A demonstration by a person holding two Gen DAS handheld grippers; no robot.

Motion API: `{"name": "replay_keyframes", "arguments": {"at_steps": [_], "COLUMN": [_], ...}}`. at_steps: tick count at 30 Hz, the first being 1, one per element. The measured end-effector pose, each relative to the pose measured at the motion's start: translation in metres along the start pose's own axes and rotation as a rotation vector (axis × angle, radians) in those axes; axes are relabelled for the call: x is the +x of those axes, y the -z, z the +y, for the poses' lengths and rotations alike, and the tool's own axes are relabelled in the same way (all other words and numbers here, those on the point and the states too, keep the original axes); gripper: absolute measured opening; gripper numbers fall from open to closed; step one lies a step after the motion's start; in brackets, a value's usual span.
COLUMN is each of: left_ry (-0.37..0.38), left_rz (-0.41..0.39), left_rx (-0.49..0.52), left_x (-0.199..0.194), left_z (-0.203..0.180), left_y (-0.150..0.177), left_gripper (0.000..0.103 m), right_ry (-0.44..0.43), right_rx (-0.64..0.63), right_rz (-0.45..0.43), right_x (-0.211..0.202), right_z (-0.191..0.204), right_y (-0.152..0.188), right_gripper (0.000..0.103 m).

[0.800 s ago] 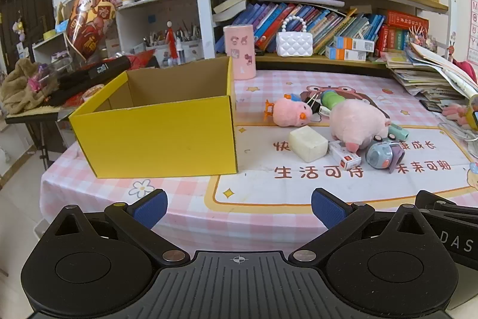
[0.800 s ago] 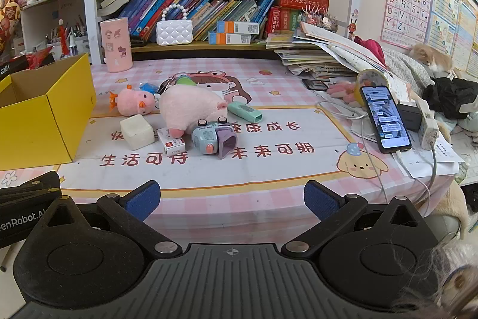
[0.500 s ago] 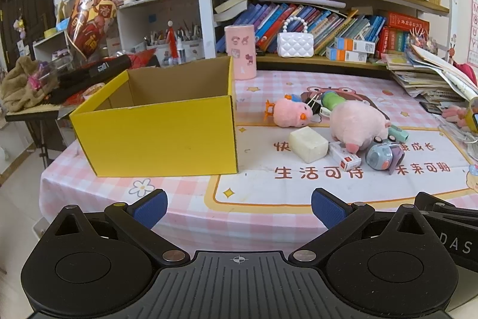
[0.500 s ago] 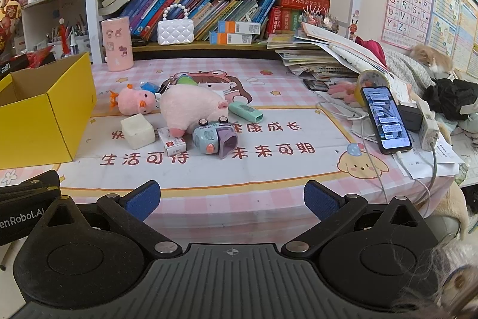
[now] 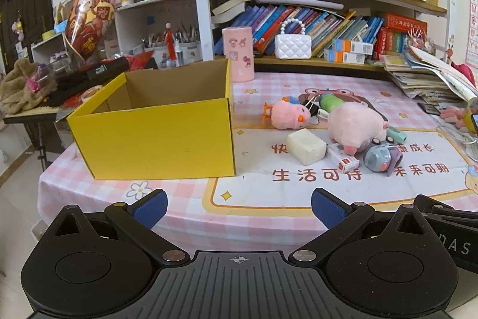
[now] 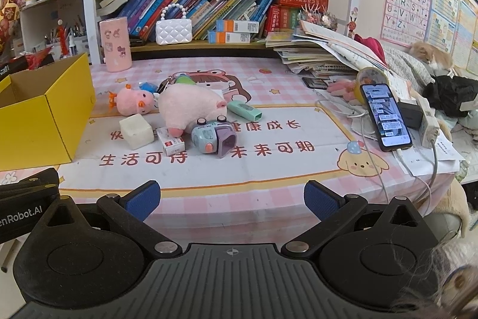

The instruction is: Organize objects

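An open yellow box (image 5: 155,139) stands on the table's left; it also shows in the right wrist view (image 6: 44,115). Right of it lie a small pink plush (image 5: 288,117), a large pink pig plush (image 5: 355,127), a white block (image 5: 306,146), a small red-and-white carton (image 5: 343,159), a blue-and-purple toy (image 5: 381,159) and a mint green device (image 6: 245,109). My left gripper (image 5: 239,208) is open and empty at the table's near edge. My right gripper (image 6: 231,201) is open and empty, also at the near edge, well short of the toys.
A pink cylinder (image 5: 238,54) and a white bag (image 5: 292,45) stand at the back by the bookshelf. A phone (image 6: 385,115) with cables, a charger and stacked papers (image 6: 322,56) fill the table's right side. A cat (image 6: 430,56) lies at far right.
Both grippers have edged slightly forward and to the right; their fingers stay open. Nothing on the table has moved.
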State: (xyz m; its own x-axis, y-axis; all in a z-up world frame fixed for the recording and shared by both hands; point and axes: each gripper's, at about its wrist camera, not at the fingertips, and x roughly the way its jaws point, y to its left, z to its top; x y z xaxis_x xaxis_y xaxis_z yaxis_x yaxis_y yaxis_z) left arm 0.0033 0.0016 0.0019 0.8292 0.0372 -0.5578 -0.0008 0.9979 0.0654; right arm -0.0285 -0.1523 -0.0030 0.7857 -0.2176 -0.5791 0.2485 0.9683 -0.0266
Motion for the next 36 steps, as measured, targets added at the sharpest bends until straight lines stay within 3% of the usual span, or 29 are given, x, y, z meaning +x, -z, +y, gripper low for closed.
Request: {"name": "replay_keyframes", "arguments": {"at_steps": [19,36], "left_ry": [0.003,-0.037], "left_rz": [0.001,-0.021], "left_rx": [-0.004,0.039], "left_x": [0.0017,-0.005], "left_z": [0.001,-0.0039], "left_y": [-0.0005,-0.002], "left_gripper": [0.103,0.103], "right_ry": [0.014,-0.041], "right_rx": [-0.009,0.02], "right_rz": [-0.002,0.006], "right_x": [0.006,0.0016], "right_z": [0.0017,-0.0032], "right_y": [0.0021,0.0043], "right_gripper": [0.103,0.103]}}
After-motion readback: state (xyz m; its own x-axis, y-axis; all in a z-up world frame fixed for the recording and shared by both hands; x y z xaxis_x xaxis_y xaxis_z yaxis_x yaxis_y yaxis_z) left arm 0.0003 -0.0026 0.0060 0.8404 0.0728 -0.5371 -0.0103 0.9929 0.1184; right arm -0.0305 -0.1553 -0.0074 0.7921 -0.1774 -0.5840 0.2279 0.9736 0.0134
